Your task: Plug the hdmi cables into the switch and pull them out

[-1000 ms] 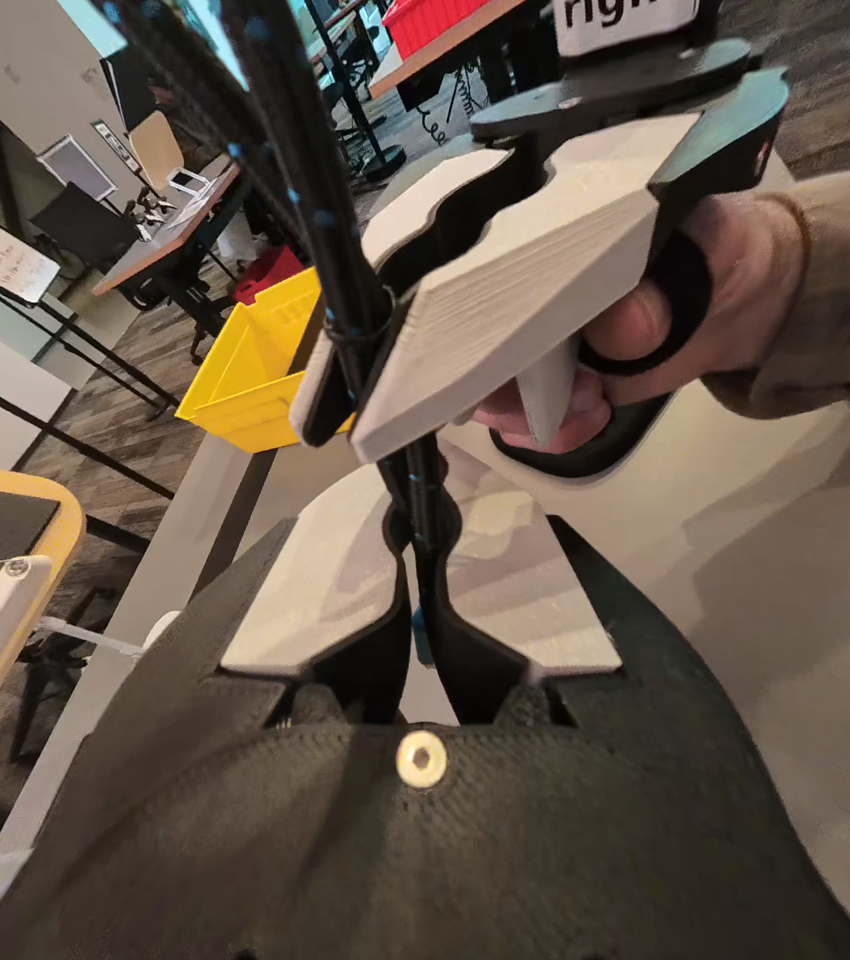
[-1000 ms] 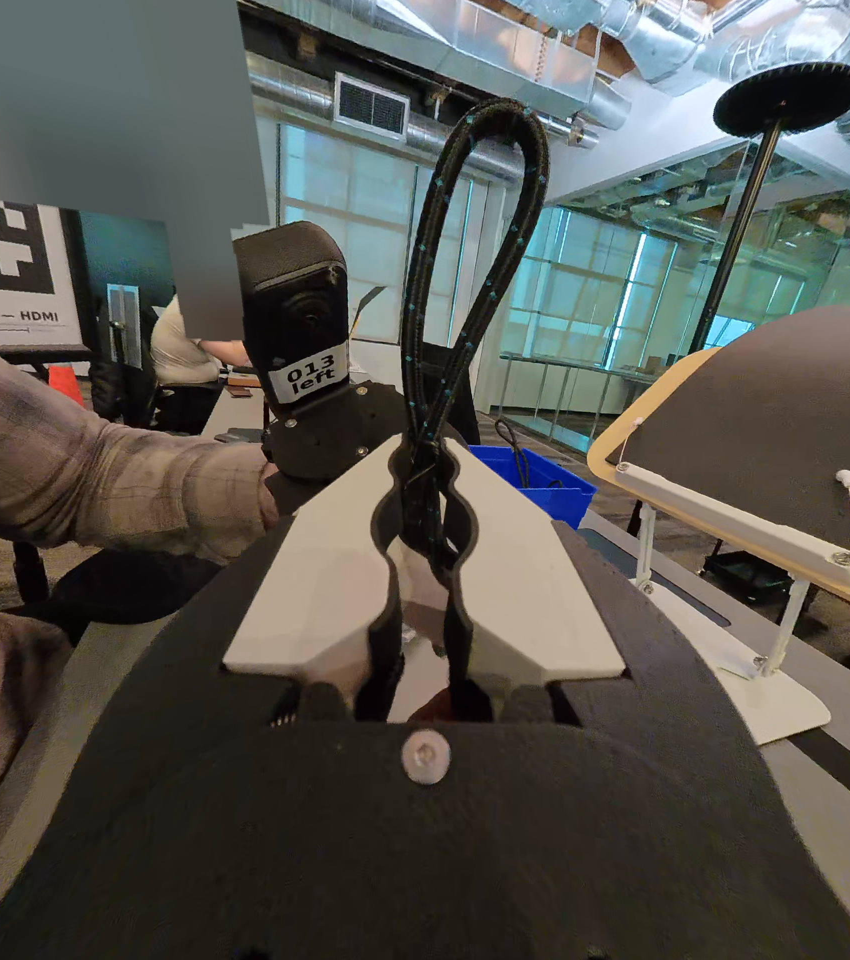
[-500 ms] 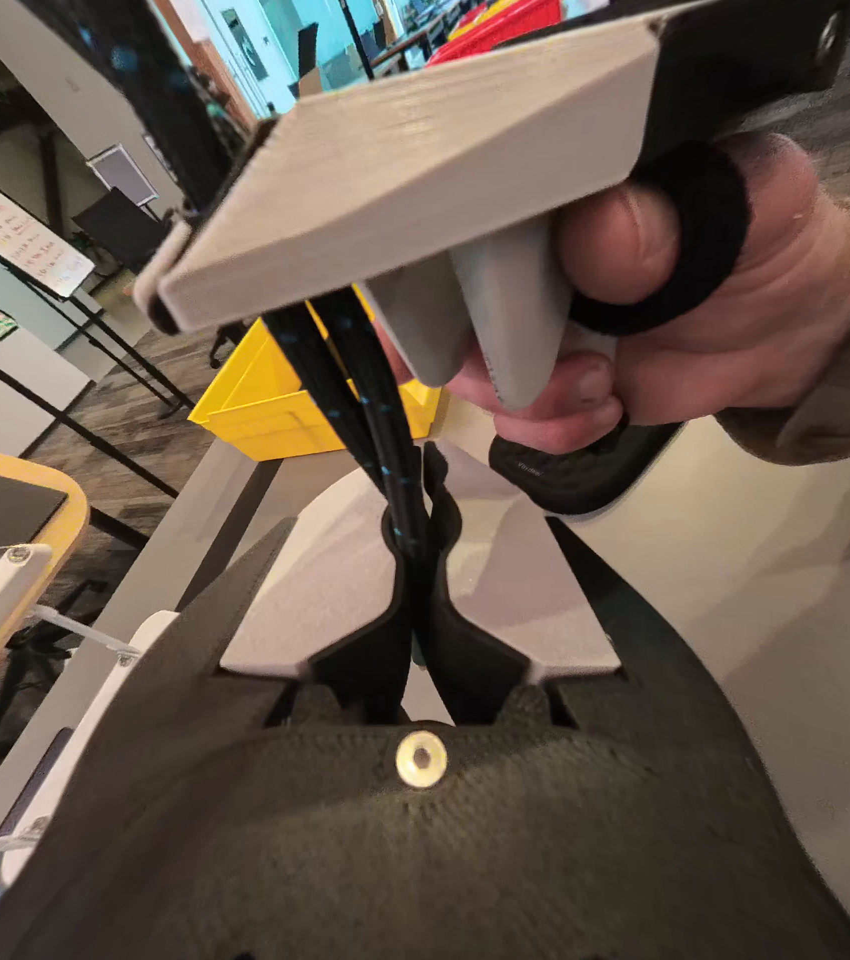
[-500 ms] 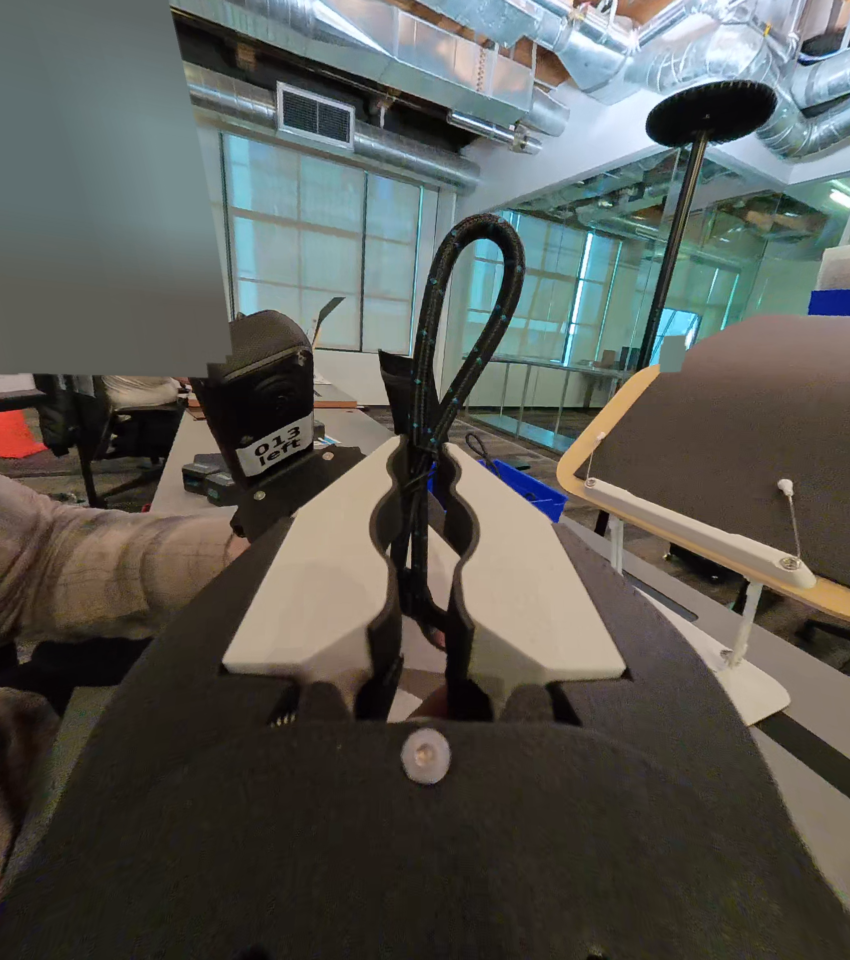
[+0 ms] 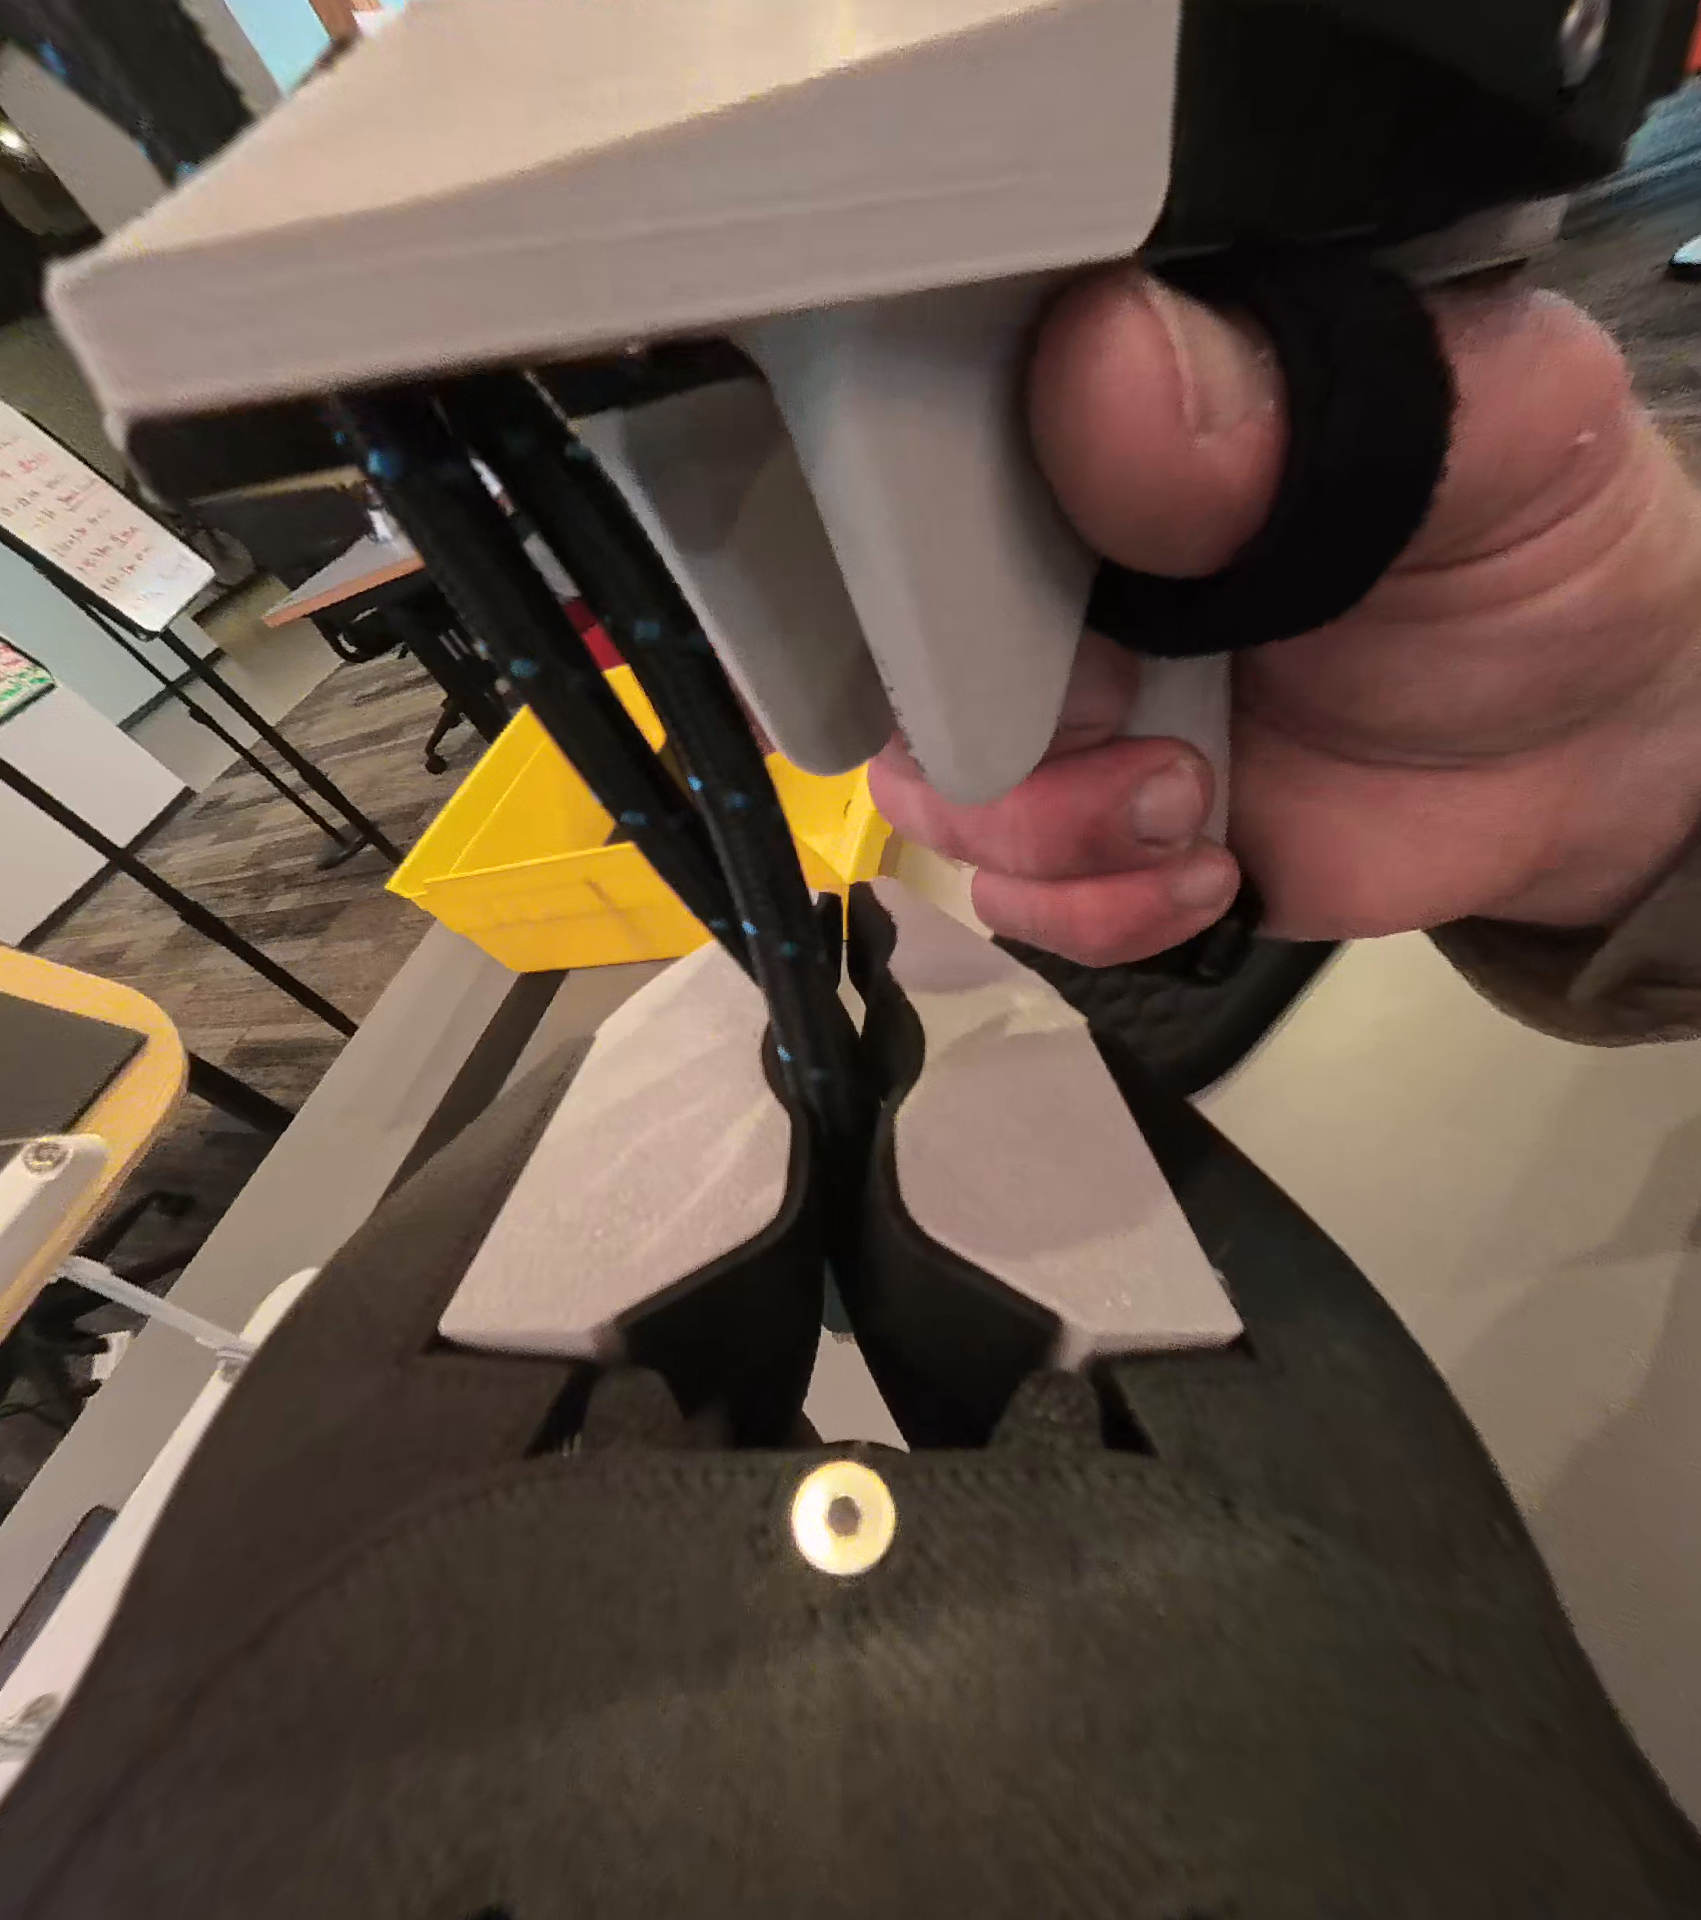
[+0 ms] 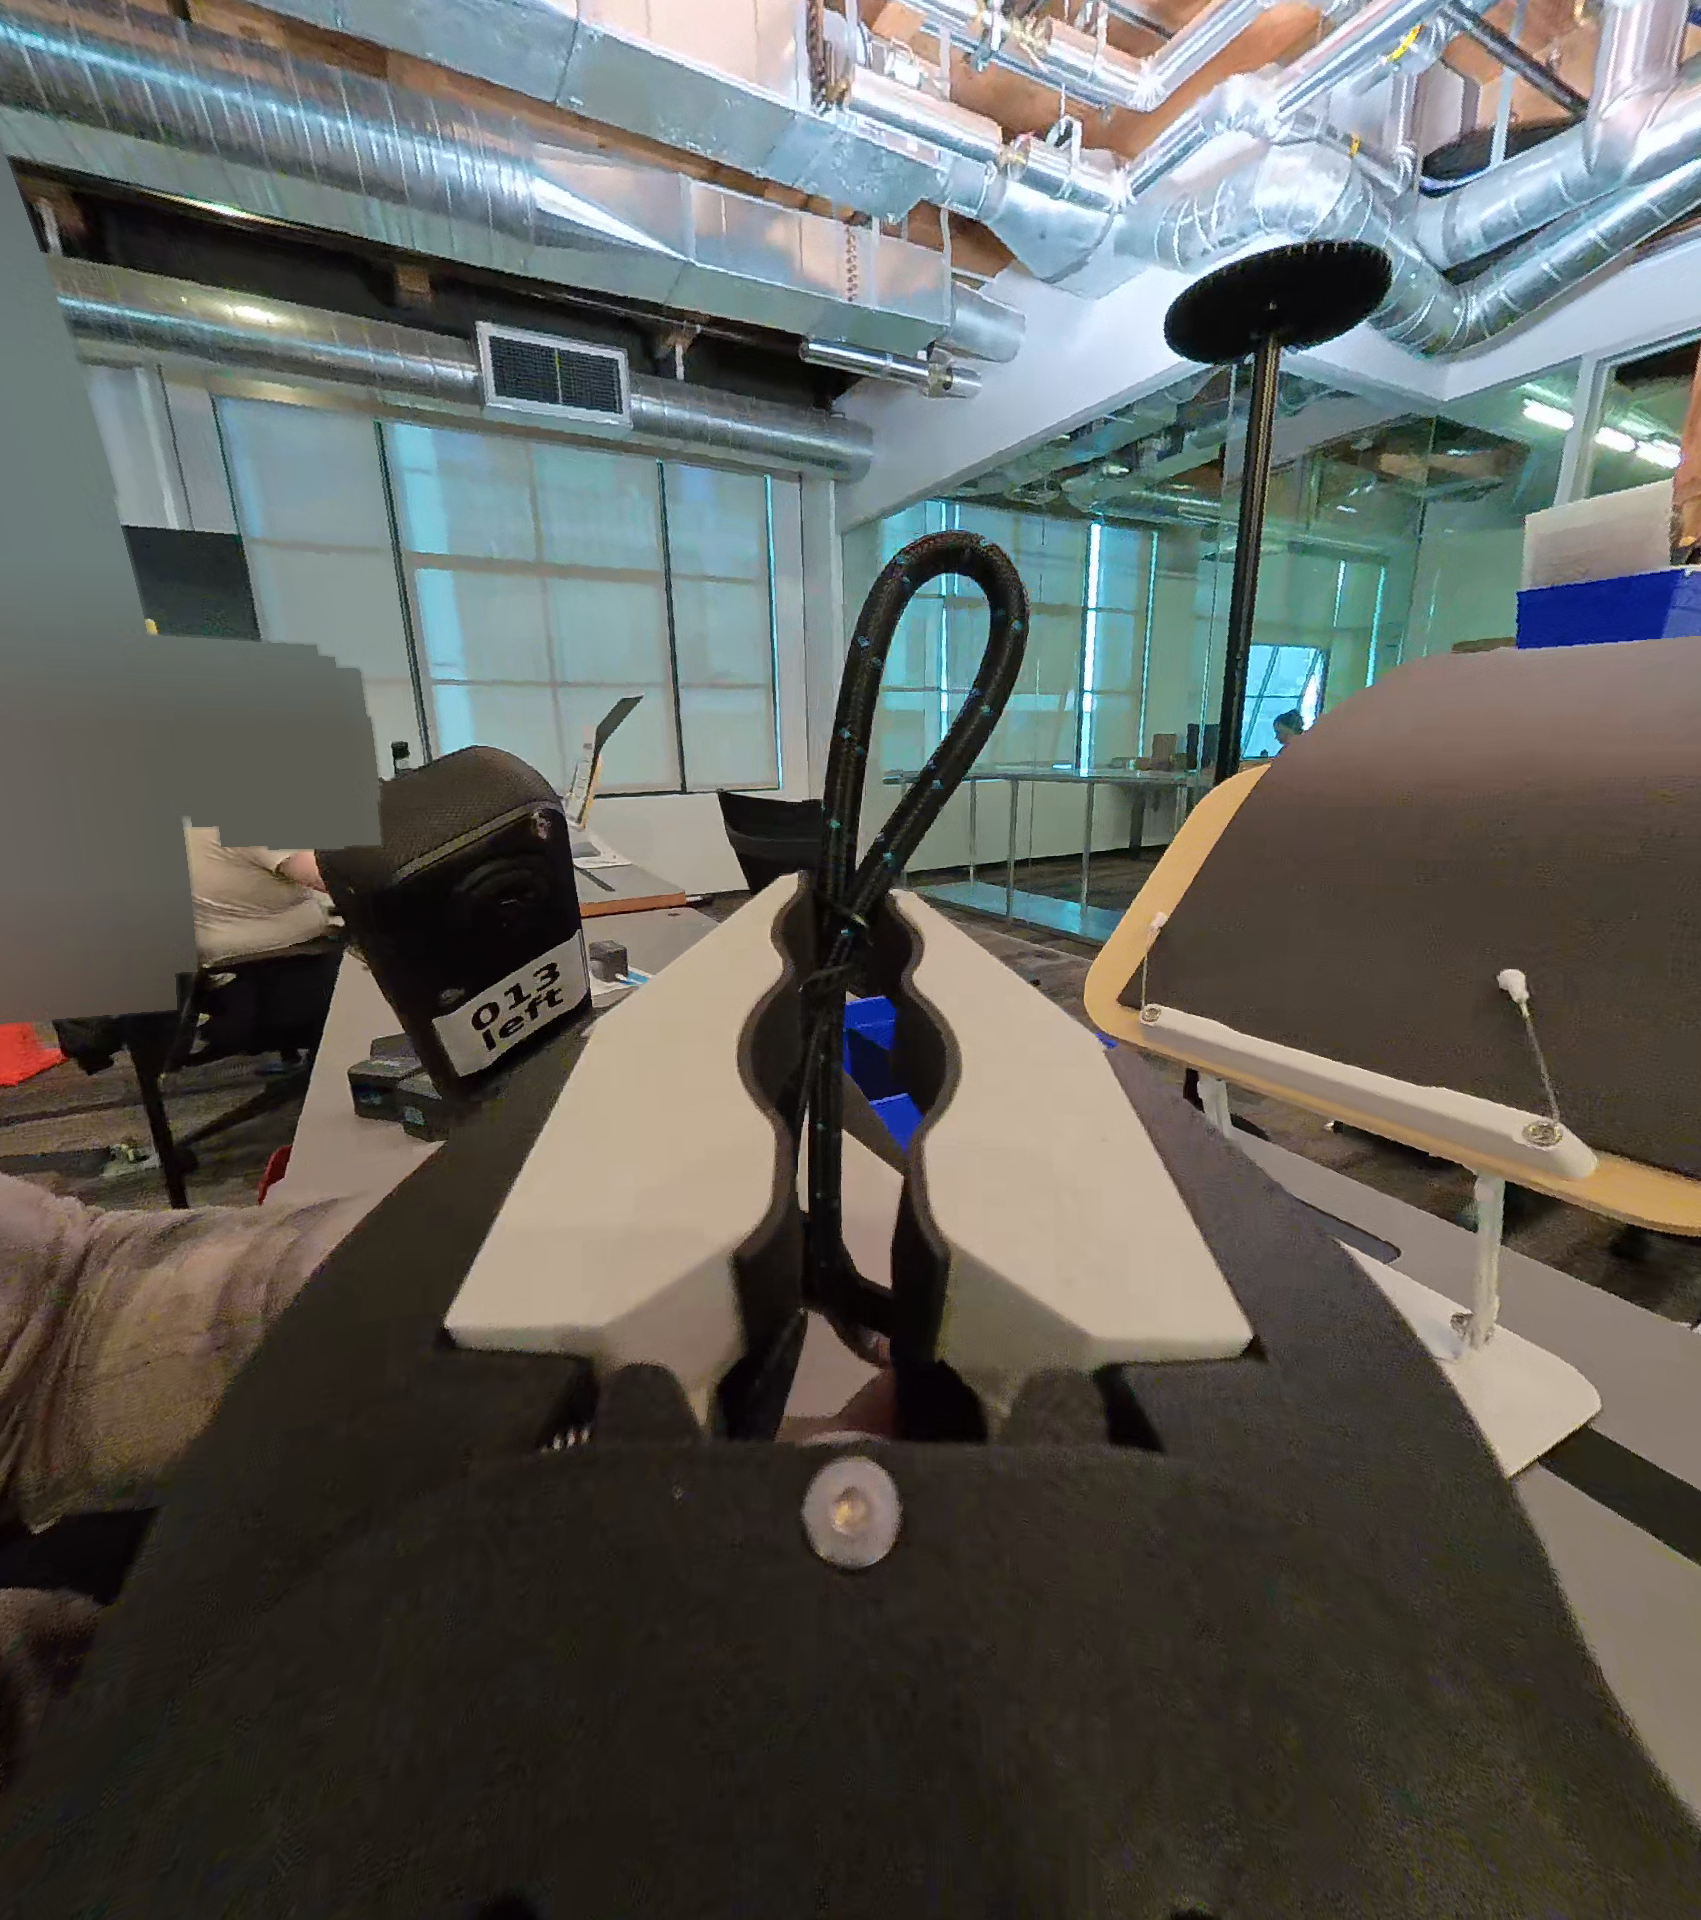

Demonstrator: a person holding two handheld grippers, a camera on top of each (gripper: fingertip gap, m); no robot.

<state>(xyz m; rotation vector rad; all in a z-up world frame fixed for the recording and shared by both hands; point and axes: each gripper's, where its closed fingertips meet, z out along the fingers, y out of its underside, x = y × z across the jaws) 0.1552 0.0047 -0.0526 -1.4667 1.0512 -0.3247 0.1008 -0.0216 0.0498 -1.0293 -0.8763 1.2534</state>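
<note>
A black braided HDMI cable with blue flecks (image 5: 565,665) is folded into a tied bundle. My left gripper (image 5: 841,935) is shut on its strands, which run up and left under the right gripper's white fingers (image 5: 617,208), held by a hand just above. In the right wrist view my right gripper (image 6: 846,914) is shut on the same bundle, and the cable's loop (image 6: 971,644) stands up past the fingertips. The left gripper's black camera housing (image 6: 472,914) sits just left and below. No switch is in view.
A yellow bin (image 5: 555,883) stands at the grey table's (image 5: 1448,1299) far edge. A tilted dark board with a wooden rim on a white stand (image 6: 1448,883) is to the right. A blue bin (image 6: 872,1039) lies ahead. Whiteboards on stands (image 5: 56,509) are at the left. Across from one pair of fingers to the other is roughly 11 cm.
The right gripper has come closer, above and over the left gripper, and the left gripper has sunk lower in the right wrist view. Both stay shut on the cable.
</note>
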